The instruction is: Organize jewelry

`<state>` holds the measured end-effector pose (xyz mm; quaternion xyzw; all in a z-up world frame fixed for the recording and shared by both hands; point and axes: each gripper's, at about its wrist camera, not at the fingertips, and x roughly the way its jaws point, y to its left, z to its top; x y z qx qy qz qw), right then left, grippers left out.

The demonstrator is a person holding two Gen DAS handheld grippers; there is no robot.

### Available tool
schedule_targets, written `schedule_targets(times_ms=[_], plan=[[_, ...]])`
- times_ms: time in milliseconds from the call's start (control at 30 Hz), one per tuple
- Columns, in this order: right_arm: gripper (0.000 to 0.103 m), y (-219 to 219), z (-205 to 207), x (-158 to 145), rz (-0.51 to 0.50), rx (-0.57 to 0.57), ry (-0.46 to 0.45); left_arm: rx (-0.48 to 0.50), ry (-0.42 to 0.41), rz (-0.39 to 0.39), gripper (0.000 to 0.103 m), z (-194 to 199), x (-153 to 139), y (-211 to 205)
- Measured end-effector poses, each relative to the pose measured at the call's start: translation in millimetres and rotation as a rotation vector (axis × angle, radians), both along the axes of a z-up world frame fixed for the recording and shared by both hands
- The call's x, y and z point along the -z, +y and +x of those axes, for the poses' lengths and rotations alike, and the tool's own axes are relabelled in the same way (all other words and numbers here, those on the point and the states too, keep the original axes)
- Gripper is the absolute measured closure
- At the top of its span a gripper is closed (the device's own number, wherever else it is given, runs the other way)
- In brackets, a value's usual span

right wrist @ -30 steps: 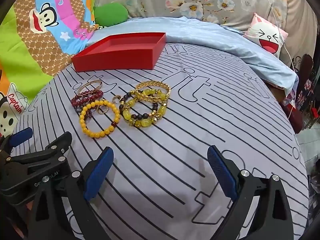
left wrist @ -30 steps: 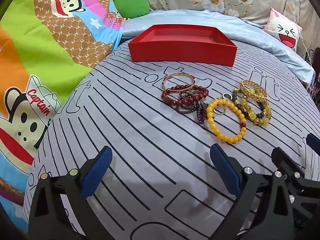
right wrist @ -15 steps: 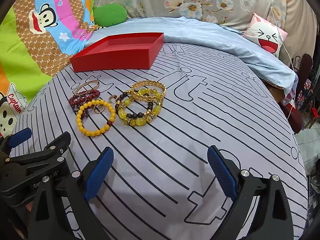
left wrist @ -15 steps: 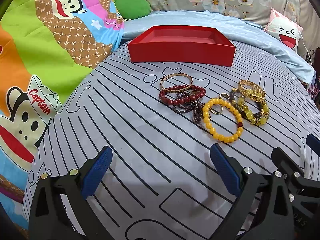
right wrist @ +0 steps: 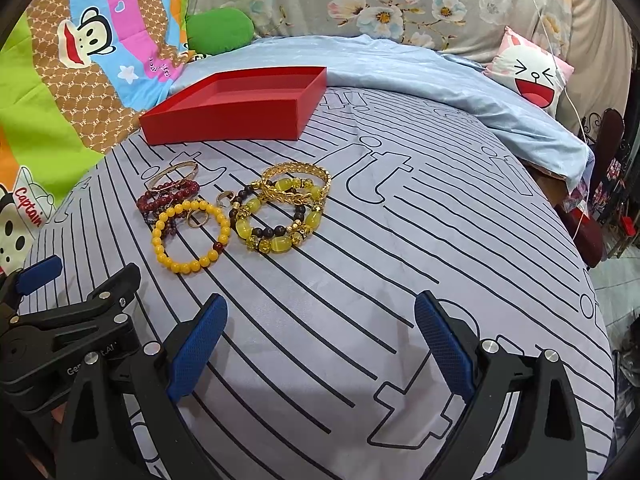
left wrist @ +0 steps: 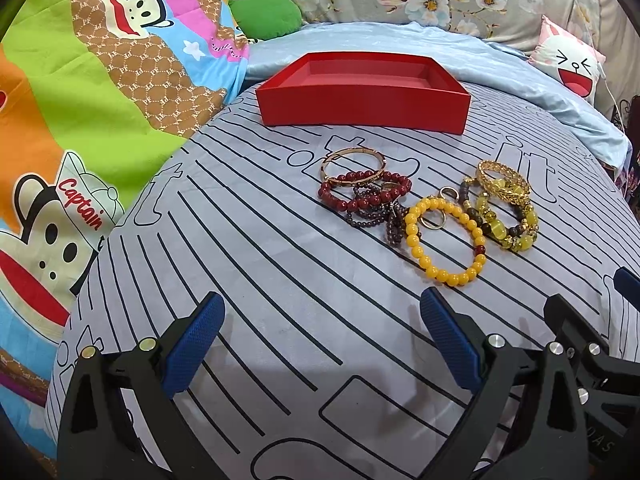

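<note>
Left wrist view puts your left gripper [left wrist: 320,336] low over the striped bedsheet [left wrist: 248,272], jaws spread wide and holding nothing, with the jewelry heaped ahead and to the right of its fingers. The nearest piece is the yellow bead bracelet [left wrist: 446,236], lying flat as an open ring just beyond the right-hand blue pad; behind it sit the dark red bead bracelet [left wrist: 364,196] and the thin gold bangle [left wrist: 352,164], and off to the right the gold chain bracelet [left wrist: 502,182] on top of a chunky yellow-and-black one. The red tray [left wrist: 362,96] lies straight beyond the pile, empty as far as you can see, its long side running across your line of reach. From the right wrist view your right gripper [right wrist: 320,336] is likewise wide open and empty, and the same pile lies ahead and to its left, with the left tool showing at the lower left edge. Judging from this, both tools stand about equally near the yellow ring, so either could take it; you would angle inward and drop one finger inside the loop.
</note>
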<state>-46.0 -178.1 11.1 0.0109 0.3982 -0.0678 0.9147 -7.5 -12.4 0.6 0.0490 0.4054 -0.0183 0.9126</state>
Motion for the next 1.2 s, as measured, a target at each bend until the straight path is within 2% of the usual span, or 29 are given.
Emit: schedule_targets(times_ms=[233, 1200], plan=[[0.012, -4, -4, -5, 0.028, 0.015, -0.013, 0.008, 0.003, 0.021, 0.009, -2, 0, -5], [0.012, -7, 6, -30, 0.031, -0.001, 0.011, 0.022, 0.037, 0.018, 0.009, 4, -25, -10]])
